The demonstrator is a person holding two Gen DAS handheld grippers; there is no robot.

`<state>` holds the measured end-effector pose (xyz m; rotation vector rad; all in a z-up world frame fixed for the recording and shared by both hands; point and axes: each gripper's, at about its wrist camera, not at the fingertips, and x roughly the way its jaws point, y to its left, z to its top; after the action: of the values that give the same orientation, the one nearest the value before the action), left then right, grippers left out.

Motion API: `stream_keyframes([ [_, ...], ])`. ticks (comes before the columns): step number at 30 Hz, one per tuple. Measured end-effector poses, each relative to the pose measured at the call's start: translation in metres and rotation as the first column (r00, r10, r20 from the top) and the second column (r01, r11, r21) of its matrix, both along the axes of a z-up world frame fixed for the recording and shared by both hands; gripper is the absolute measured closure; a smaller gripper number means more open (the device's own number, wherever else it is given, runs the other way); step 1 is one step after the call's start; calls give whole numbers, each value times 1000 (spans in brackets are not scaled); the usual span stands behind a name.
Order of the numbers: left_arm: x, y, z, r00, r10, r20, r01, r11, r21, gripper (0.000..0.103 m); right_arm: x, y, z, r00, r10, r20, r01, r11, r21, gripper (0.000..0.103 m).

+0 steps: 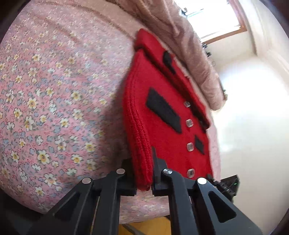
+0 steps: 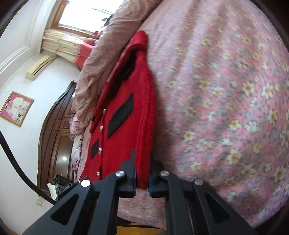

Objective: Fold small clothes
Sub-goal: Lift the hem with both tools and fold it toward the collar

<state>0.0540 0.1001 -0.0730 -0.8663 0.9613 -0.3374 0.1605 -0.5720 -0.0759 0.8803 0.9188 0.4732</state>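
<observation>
A small red knit cardigan (image 1: 168,126) with black patches and several silver buttons lies on a pink floral bed sheet (image 1: 54,99). My left gripper (image 1: 143,179) is shut on the cardigan's ribbed edge, which sits between its two fingers. In the right wrist view the same cardigan (image 2: 126,126) stretches away from the camera, and my right gripper (image 2: 142,179) is shut on its ribbed edge too. The cardigan's far end reaches the folded quilt.
A brownish-pink quilt (image 1: 189,45) lies bunched along the far side of the bed. A window (image 2: 86,14) with curtains, a dark wooden wardrobe (image 2: 57,135) and a framed picture (image 2: 16,108) stand beyond. The pink floral sheet (image 2: 225,108) spreads wide beside the cardigan.
</observation>
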Motion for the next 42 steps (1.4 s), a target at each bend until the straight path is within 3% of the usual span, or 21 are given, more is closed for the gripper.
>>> stream_keyframes([
  [4, 5, 4, 25, 995, 5, 99, 3, 997, -75, 100, 9, 4, 25, 998, 11, 64, -13, 999, 44, 94],
  [7, 31, 5, 45, 992, 2, 129, 15, 991, -131, 100, 33, 6, 51, 994, 5, 113, -13, 998, 65, 94],
  [14, 133, 0, 100, 973, 3, 230, 24, 993, -115, 100, 131, 19, 123, 974, 31, 224, -34, 999, 9, 94],
  [18, 206, 4, 111, 966, 48, 254, -14, 991, -134, 100, 193, 8, 140, 966, 3, 258, -5, 1000, 9, 94],
  [23, 275, 18, 91, 966, 110, 234, -79, 988, -136, 100, 279, -14, 110, 978, -118, 171, 114, 993, 32, 94],
  [28, 334, 19, 46, 975, 154, 159, -137, 984, -113, 100, 335, -20, 71, 981, -182, 68, 178, 982, 57, 94],
  [34, 352, 7, 22, 978, 127, 167, -124, 992, -26, 100, 360, 3, 62, 988, -113, 104, 122, 989, -80, 94],
  [39, 355, 8, 2, 978, 142, 153, -140, 990, -19, 100, 362, 4, 51, 989, -106, 102, 116, 988, -100, 94],
  [42, 351, 2, -14, 978, 143, 152, -149, 988, 31, 100, 367, 9, 39, 990, -108, 90, 119, 984, -130, 94],
])
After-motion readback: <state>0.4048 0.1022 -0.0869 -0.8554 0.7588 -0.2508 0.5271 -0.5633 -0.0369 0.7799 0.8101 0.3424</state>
